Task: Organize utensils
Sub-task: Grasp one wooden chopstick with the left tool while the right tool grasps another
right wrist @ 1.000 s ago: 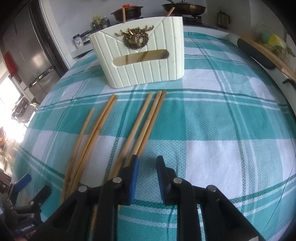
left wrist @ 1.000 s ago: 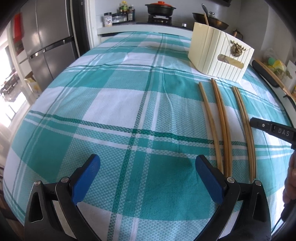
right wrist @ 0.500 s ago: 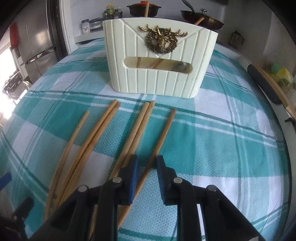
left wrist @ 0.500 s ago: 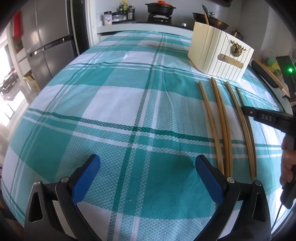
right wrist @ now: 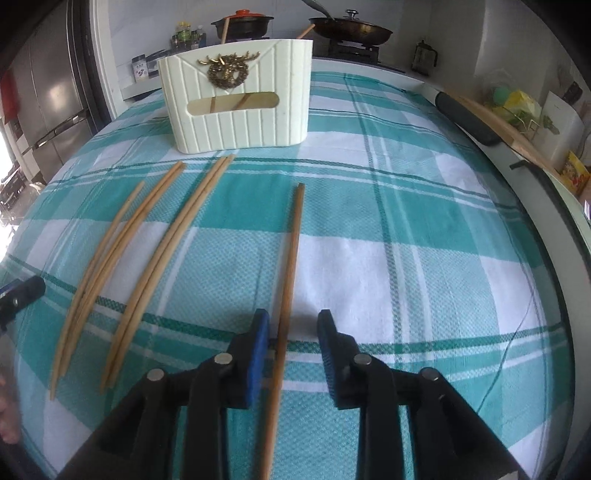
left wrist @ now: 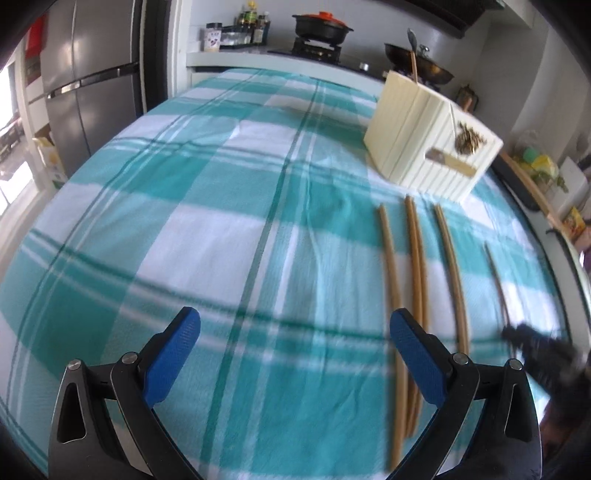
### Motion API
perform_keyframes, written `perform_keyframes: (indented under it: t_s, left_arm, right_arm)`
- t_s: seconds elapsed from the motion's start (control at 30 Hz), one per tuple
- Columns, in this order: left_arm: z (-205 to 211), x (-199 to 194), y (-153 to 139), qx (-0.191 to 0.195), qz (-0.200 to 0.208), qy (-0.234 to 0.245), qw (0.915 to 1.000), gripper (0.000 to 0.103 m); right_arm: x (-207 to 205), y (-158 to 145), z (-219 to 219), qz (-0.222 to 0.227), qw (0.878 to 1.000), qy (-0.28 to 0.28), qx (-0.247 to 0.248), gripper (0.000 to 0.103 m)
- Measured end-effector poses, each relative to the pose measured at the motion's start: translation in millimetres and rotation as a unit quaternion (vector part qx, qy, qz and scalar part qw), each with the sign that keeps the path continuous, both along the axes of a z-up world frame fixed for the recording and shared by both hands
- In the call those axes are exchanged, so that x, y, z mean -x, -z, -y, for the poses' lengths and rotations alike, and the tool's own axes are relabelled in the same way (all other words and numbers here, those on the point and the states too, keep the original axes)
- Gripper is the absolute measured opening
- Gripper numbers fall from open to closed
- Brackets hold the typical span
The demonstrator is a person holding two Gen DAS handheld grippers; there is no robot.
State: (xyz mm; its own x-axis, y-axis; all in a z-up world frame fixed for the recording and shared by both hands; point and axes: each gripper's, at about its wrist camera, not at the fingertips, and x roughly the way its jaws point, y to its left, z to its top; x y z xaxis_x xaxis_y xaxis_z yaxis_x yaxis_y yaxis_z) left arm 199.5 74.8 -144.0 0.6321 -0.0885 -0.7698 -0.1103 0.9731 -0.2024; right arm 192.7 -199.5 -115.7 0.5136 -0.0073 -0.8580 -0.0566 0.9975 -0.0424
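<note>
Several wooden chopsticks [right wrist: 162, 243] lie on the green-and-white plaid cloth in front of a cream utensil holder [right wrist: 236, 96] with a gold deer emblem; two sticks stand inside it. One chopstick [right wrist: 290, 266] lies apart to the right, running between the fingers of my right gripper [right wrist: 293, 343], which is open around it just above the cloth. In the left wrist view the holder [left wrist: 432, 144] stands far right and the chopsticks [left wrist: 417, 258] lie ahead of the right finger. My left gripper [left wrist: 295, 354] is wide open and empty. The right gripper [left wrist: 535, 347] shows blurred at right.
A fridge [left wrist: 88, 88] stands far left. A counter behind the table carries a stove with a black pot [left wrist: 321, 27], a wok [right wrist: 351, 29] and spice jars [left wrist: 236, 33]. A black-edged board [right wrist: 480, 118] and small items lie along the table's right side.
My right gripper opened from nearly shut and now straddles one chopstick, which has moved right, away from the others. The left gripper shifted slightly and stays open.
</note>
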Motion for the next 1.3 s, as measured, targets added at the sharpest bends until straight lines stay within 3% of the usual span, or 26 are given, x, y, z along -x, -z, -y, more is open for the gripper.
perform_keyframes:
  t_s: [0.27, 0.6, 0.93, 1.3]
  left_arm:
    - [28, -45, 6, -0.047, -0.010, 0.005, 0.9988, 0.102]
    - [51, -50, 24, -0.111, -0.035, 0.032, 0.9926, 0.103]
    - [18, -21, 21, -0.113, -0.056, 0.065, 0.9899, 0.103]
    - [40, -48, 20, -0.091, -0.090, 0.149, 0.9804, 0.100]
  right_arm:
    - [12, 0, 5, 0.010, 1.000, 0.010, -0.007, 0.041]
    - [20, 0, 9, 0.021, 1.000, 0.001, -0.009, 0.044]
    - [30, -3, 27, -0.004, 1.000, -0.008, -0.012, 0.047]
    - [0, -3, 30, -0.052, 0.996, -0.051, -0.046, 0.047]
